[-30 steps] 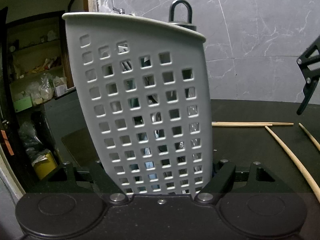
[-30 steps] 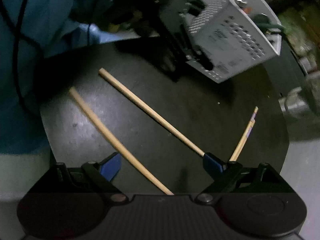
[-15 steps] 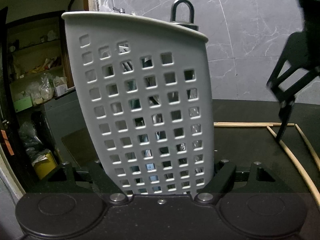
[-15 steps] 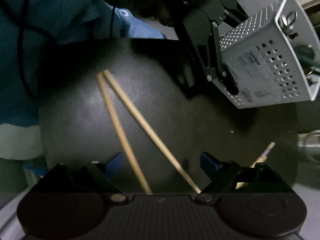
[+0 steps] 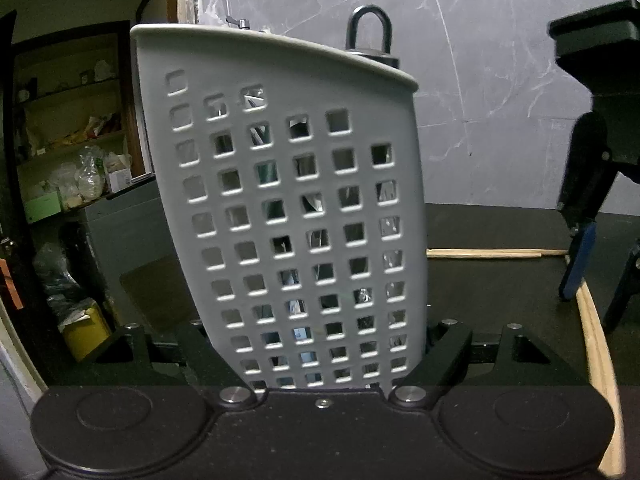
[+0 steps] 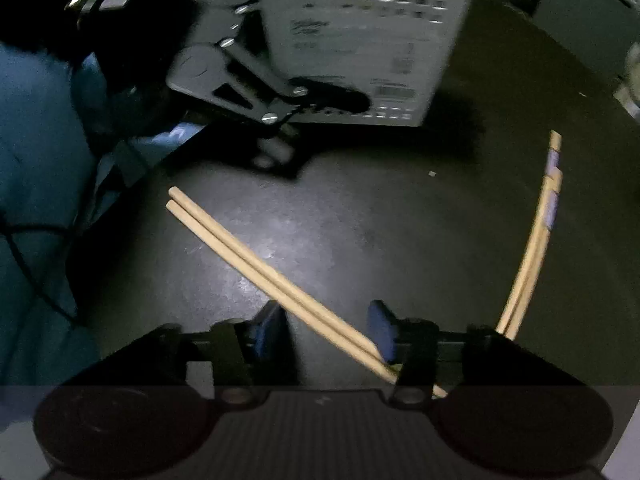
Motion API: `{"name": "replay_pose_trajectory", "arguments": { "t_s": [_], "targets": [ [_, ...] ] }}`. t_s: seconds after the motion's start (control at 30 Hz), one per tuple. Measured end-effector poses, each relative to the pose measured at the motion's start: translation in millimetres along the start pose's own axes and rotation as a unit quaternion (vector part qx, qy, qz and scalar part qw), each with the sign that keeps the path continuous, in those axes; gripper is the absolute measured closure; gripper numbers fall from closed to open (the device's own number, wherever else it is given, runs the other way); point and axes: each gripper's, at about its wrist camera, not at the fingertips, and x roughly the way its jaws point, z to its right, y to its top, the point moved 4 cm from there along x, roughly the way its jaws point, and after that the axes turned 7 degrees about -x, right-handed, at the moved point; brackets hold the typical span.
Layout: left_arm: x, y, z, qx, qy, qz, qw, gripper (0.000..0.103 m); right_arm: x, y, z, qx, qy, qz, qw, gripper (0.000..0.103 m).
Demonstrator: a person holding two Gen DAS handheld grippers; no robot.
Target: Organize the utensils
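In the left view, the left gripper [image 5: 324, 344] clamps the grey caddy [image 5: 296, 216] upright on the black table [image 5: 488, 288]; marble wall behind, shelves at left. In the right view, the right gripper [image 6: 326, 330] points down, jaws closing, not yet pressing, around two chopsticks [image 6: 256, 262]; another pair [image 6: 536, 240] lies well apart.

matt grey perforated plastic caddy [image 5: 288, 216]; pale smooth wooden chopsticks [image 6: 256, 264]; dark tabletop [image 6: 360, 220], faint sheen.

The utensil basket [image 6: 360, 36] is blurred and cut off at the top; its contents [image 5: 312, 204] stay indistinct.
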Motion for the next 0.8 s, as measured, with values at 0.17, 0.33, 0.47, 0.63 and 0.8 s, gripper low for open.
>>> {"name": "replay_pose_trajectory", "arguments": {
  "t_s": [0.17,0.33,0.47,0.63,0.8],
  "targets": [
    [-1,-1,-4,-0.002,-0.003,0.002,1.0,0.023,-3,-16,-7,0.063,-0.036,0.047,0.996,0.065],
    [-1,-3,-8,-0.006,-0.007,0.003,1.0,0.023,-10,-27,-8,0.14,-0.095,0.072,0.983,0.08],
    [0,-5,-9,-0.007,-0.009,0.004,0.9999,0.023,-18,-35,-10,0.232,-0.17,0.058,0.956,0.082],
    [3,-6,-8,-0.006,-0.009,0.001,0.9999,0.023,-15,-30,-23,0.287,-0.197,0.077,0.934,0.087],
    [4,-7,-7,-0.005,-0.008,0.001,1.0,0.023,-7,-6,-23,0.32,-0.179,0.099,0.925,0.088]
  ]
}}
